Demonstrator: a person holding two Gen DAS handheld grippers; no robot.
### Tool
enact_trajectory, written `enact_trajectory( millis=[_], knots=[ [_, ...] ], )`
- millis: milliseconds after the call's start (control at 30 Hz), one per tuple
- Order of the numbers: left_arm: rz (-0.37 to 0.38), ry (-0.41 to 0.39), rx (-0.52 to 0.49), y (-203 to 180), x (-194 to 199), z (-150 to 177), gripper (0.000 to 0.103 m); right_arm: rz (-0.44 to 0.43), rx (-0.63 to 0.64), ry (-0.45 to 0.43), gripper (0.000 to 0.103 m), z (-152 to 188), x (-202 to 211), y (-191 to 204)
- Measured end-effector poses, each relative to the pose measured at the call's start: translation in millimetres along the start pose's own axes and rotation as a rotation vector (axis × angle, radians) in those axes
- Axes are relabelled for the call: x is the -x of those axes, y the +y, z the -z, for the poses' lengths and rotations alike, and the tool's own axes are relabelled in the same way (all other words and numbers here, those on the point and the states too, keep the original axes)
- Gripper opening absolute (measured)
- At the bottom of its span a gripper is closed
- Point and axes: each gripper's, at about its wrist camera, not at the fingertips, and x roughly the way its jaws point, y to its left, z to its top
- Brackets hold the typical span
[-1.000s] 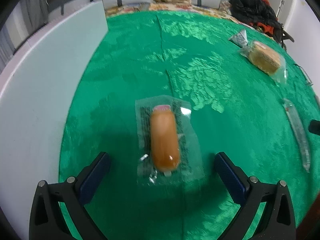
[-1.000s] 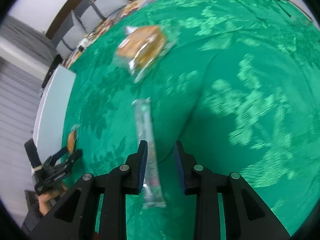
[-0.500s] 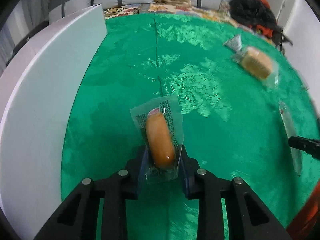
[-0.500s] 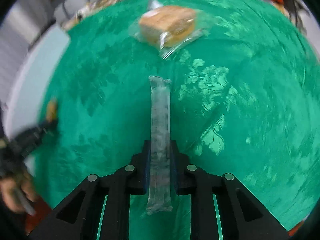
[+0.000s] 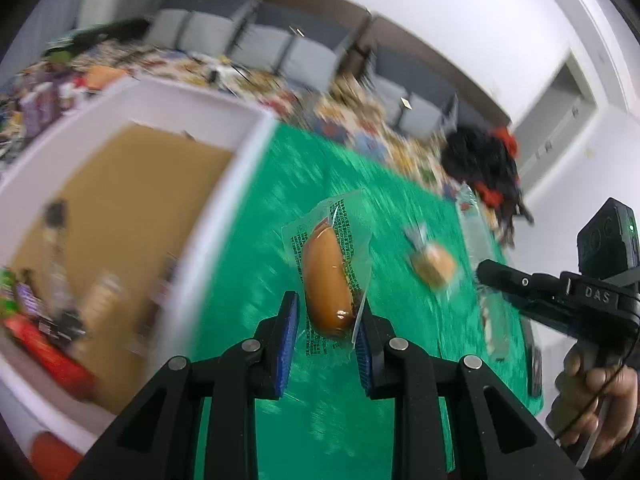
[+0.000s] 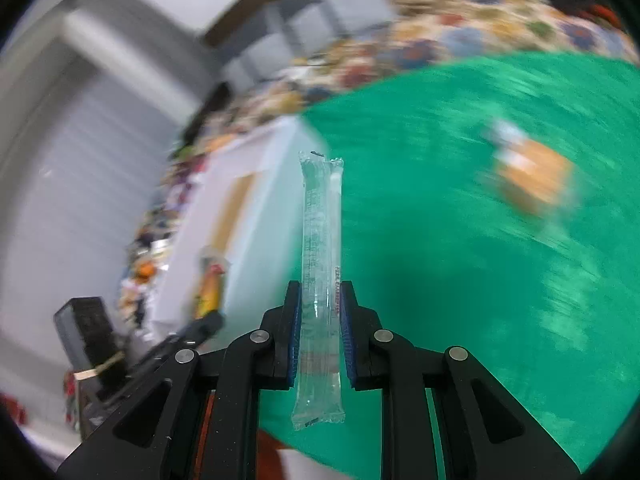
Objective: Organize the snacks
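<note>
Green-clothed worktop (image 5: 248, 264), white bin (image 5: 224, 216) at its left. Left tool (image 5: 325, 330) pinches wrapped sausage (image 5: 326, 280) by loose film; may slip. Right tool (image 6: 320, 322) pinches clear stick pack (image 6: 320, 280) aloft; could swing out.

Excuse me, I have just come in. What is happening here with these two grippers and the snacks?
A person is sorting snacks with a gripper in each hand. The left gripper holds a wrapped sausage in its jaws, lifted above the green tablecloth, beside a white box that already holds some items. The right gripper is shut on a long clear packet. A wrapped bread snack lies on the cloth.
</note>
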Motion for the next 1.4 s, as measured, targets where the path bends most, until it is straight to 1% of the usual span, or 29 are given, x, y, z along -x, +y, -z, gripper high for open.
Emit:
enact_trajectory(
  millis=[67, 133, 167, 200, 233, 267, 300, 367, 400, 467, 500, 533, 600, 633, 667, 733, 767, 800, 833, 867, 900, 933, 967, 1000, 1033, 1100, 1167, 1333, 1400],
  knots=[
    [-0.054, -0.041, 0.020, 25.2, 19.6, -17.0, 0.026, -0.065, 0.058, 0.015, 0.019, -6.1, -20.8, 46.0],
    [-0.146, -0.068, 0.037, 55.0, 32.5, -30.2, 0.028, -0.106, 0.118, 0.031, 0.019, -12.2, -46.8, 91.9],
    [-0.189, -0.073, 0.043, 67.2, 34.8, -33.8, 0.033, -0.125, 0.139, 0.034, 0.021, -13.9, -59.2, 107.6],
    [-0.260, -0.076, 0.047, 83.0, 36.2, -37.2, 0.040, -0.160, 0.155, 0.041, 0.026, -14.4, -72.3, 123.7],
    [-0.314, -0.071, 0.050, 94.8, 36.8, -37.1, 0.062, -0.185, 0.164, 0.047, 0.031, -12.8, -80.8, 135.1],
    [-0.394, -0.063, 0.055, 110.6, 38.3, -36.9, 0.079, -0.202, 0.172, 0.050, 0.054, -14.1, -90.5, 144.9],
    [-0.442, -0.069, 0.059, 121.4, 43.1, -33.6, 0.081, -0.200, 0.171, 0.041, 0.069, -14.9, -94.0, 147.3],
    [-0.481, -0.083, 0.077, 134.1, 53.1, -23.2, 0.081, -0.177, 0.167, -0.013, 0.070, -11.5, -87.9, 142.4],
    [-0.476, -0.091, 0.088, 139.0, 59.7, -17.0, 0.081, -0.155, 0.179, -0.028, 0.072, -6.8, -84.7, 137.8],
    [-0.454, -0.102, 0.110, 138.0, 64.9, -5.0, 0.081, -0.046, 0.227, -0.047, 0.074, 6.1, -80.3, 111.3],
    [-0.433, -0.103, 0.110, 133.0, 64.4, 0.6, 0.081, 0.032, 0.258, -0.049, 0.074, 17.1, -78.6, 92.2],
    [-0.405, -0.105, 0.102, 123.3, 62.7, 5.8, 0.081, 0.128, 0.298, -0.046, 0.074, 31.8, -77.0, 67.9],
    [-0.332, -0.105, 0.073, 97.7, 56.0, 18.0, 0.084, 0.313, 0.355, -0.025, 0.074, 58.3, -76.7, 22.8],
    [-0.288, -0.102, 0.057, 83.2, 51.8, 23.4, 0.089, 0.427, 0.376, -0.012, 0.074, 77.2, -71.8, -11.5],
    [-0.226, -0.099, 0.034, 61.3, 44.2, 33.5, 0.096, 0.489, 0.383, -0.007, 0.074, 85.5, -67.2, -36.4],
    [-0.148, -0.093, 0.000, 30.7, 32.2, 43.3, 0.103, 0.626, 0.365, -0.019, 0.074, 112.1, -42.5, -95.0],
    [-0.096, -0.084, -0.032, 7.7, 17.1, 54.7, 0.103, 0.673, 0.349, -0.028, 0.074, 119.3, -31.1, -115.2],
    [-0.073, -0.069, -0.053, -7.5, 5.6, 58.6, 0.103, 0.714, 0.330, -0.040, 0.074, 125.3, -18.5, -134.0],
    [-0.057, -0.035, -0.082, -24.4, -11.7, 67.4, 0.103, 0.762, 0.298, -0.056, 0.074, 131.4, -3.9, -157.3],
    [-0.055, 0.028, -0.123, -41.9, -38.7, 78.3, 0.103, 0.788, 0.273, -0.067, 0.074, 133.8, 9.5, -168.5],
    [-0.054, 0.066, -0.149, -52.5, -55.1, 85.0, 0.103, 0.819, 0.231, -0.080, 0.074, 135.6, 21.6, -188.1],
    [-0.054, 0.105, -0.182, -62.0, -74.8, 92.2, 0.103, 0.832, 0.205, -0.089, 0.074, 134.0, 27.3, -198.8],
    [-0.072, 0.148, -0.227, -72.4, -101.2, 101.2, 0.103, 0.842, 0.171, -0.102, 0.074, 131.8, 33.0, -210.6],
    [-0.101, 0.164, -0.258, -78.0, -116.9, 105.9, 0.103, 0.830, 0.142, -0.123, 0.074, 130.3, 40.4, -219.8],
    [-0.130, 0.171, -0.288, -85.5, -128.4, 110.3, 0.103, 0.822, 0.123, -0.139, 0.074, 128.7, 47.0, -223.0],
    [-0.213, 0.181, -0.362, -94.4, -157.9, 114.7, 0.103, 0.818, 0.097, -0.164, 0.075, 122.2, 50.5, -230.9],
    [-0.269, 0.190, -0.389, -96.7, -179.2, 113.0, 0.103, 0.813, 0.088, -0.182, 0.080, 114.0, 45.7, -232.7],
    [-0.311, 0.185, -0.377, -85.5, -207.7, 103.3, 0.103, 0.766, 0.020, -0.184, 0.089, 104.5, 45.0, -246.7],
    [-0.292, 0.162, -0.363, -80.8, -211.8, 100.5, 0.103, 0.767, 0.006, -0.189, 0.090, 107.6, 45.1, -246.7]
  ],
)
